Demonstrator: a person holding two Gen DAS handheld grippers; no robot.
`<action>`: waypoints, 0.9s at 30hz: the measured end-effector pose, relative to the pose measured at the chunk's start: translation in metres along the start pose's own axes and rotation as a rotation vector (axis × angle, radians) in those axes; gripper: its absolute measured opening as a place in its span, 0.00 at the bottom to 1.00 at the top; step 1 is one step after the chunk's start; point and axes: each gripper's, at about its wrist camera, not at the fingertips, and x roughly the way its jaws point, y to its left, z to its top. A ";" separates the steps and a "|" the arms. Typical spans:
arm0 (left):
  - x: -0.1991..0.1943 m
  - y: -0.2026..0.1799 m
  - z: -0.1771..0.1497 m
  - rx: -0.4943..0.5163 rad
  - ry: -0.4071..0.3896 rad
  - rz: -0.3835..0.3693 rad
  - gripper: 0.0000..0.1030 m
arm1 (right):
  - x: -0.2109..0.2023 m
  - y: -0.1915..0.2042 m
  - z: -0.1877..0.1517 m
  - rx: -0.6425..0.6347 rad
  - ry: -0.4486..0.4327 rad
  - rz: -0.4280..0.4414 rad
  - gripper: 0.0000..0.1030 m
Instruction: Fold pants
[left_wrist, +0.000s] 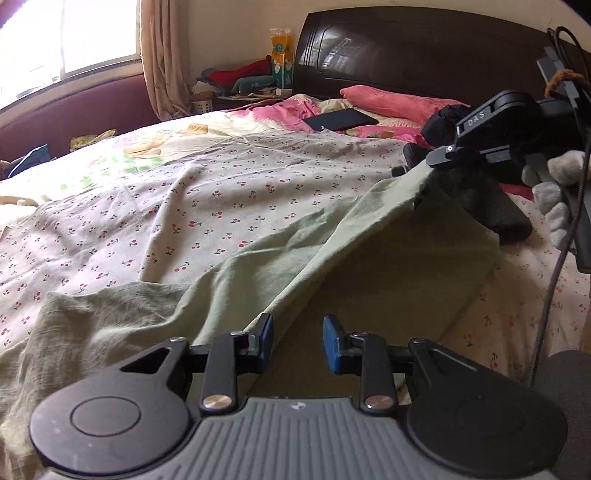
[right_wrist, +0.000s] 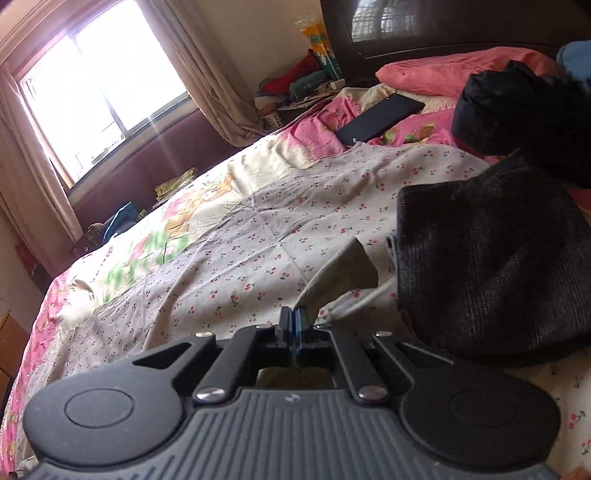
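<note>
Pale green pants (left_wrist: 258, 266) lie on the cherry-print bedsheet (left_wrist: 166, 206). My left gripper (left_wrist: 298, 343) is open, its blue pads apart, low over the pants near their raised fold. My right gripper (right_wrist: 294, 321) is shut on a corner of the pants (right_wrist: 343, 273) and holds it up off the bed. In the left wrist view the right gripper (left_wrist: 430, 166) shows at the upper right, lifting that corner so the cloth slopes down toward me.
Folded dark clothes (right_wrist: 491, 266) are stacked at the right on the bed. A black phone (left_wrist: 340, 119) and a pink pillow (left_wrist: 399, 99) lie by the dark headboard (left_wrist: 406, 48). A window (right_wrist: 92, 88) and curtains are at the left.
</note>
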 end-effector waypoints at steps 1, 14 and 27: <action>0.003 -0.004 -0.002 0.007 0.012 -0.006 0.42 | -0.006 -0.011 -0.006 0.026 -0.003 -0.009 0.01; 0.025 -0.045 -0.005 0.238 0.043 0.028 0.42 | 0.018 -0.089 -0.033 0.243 0.036 0.007 0.11; 0.032 -0.065 0.002 0.335 -0.006 0.097 0.39 | -0.002 -0.057 0.025 0.261 -0.055 0.181 0.03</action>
